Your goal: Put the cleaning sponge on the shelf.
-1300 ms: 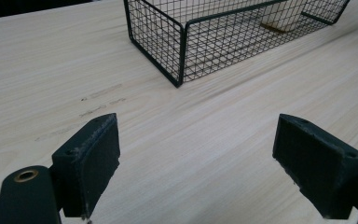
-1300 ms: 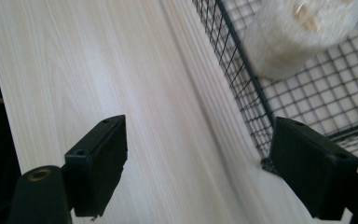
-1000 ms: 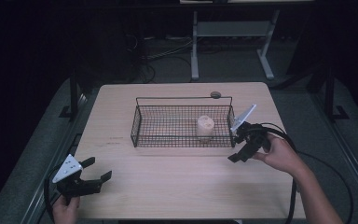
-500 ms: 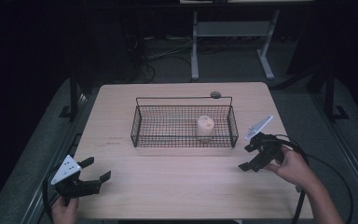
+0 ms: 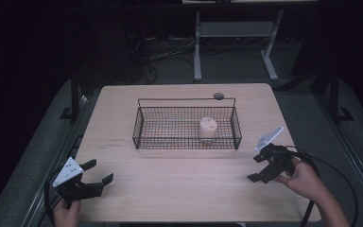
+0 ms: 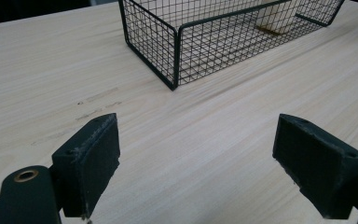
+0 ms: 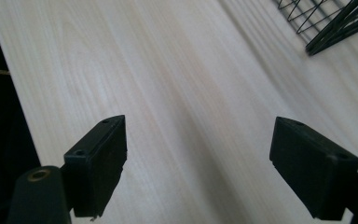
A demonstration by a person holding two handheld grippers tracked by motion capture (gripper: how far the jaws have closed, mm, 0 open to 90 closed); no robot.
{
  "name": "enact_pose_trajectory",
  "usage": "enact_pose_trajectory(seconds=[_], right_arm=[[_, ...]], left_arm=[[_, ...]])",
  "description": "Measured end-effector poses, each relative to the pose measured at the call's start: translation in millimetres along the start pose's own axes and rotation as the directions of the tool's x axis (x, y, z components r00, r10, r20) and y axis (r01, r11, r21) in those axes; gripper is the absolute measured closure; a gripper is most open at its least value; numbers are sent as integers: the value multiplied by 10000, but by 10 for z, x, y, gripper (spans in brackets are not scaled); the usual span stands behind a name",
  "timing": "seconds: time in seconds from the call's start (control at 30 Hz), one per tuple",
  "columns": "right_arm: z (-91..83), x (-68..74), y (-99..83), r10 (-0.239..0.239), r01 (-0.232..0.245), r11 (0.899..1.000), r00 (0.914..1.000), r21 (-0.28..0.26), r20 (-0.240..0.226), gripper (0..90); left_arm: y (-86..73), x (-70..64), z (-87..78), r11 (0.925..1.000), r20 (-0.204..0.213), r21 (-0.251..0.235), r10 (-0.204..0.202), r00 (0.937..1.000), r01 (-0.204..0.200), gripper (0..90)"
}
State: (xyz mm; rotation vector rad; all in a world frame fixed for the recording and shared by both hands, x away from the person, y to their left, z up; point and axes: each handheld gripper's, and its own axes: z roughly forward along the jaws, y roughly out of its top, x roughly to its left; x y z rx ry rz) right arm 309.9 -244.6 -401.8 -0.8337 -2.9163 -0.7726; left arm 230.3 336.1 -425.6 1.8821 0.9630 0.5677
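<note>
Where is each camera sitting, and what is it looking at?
High view: above the near table edge, looking forward and down at the black wire basket; both hands, left gripper and right gripper show.
Left gripper view: on the left gripper, facing the basket; open jaws show.
Right gripper view: on the right gripper, facing bare table; open jaws show.
All share the basket.

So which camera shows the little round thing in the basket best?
The high view: the pale round thing stands whole inside the wire basket. The left gripper view catches only its lower part through the mesh; the right gripper view shows just a basket corner.
</note>
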Motion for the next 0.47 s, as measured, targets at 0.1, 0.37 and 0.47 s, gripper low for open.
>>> enact_pose_trajectory(seconds=[0.1,0.37,0.47], right_arm=[[-5,38,-65,43,-44,10000,10000,-47,-26,180],[18,133,-199,50,-50,10000,10000,-21,-76,178],[22,157,-219,47,-47,10000,9999,-41,-134,177]], left_arm=[[-1,9,-2,10000,-17,15,6,10000,-6,139],[-2,17,-2,10000,-52,33,9,10000,-9,140],[2,12,10,10000,-23,30,16,10000,-16,139]])
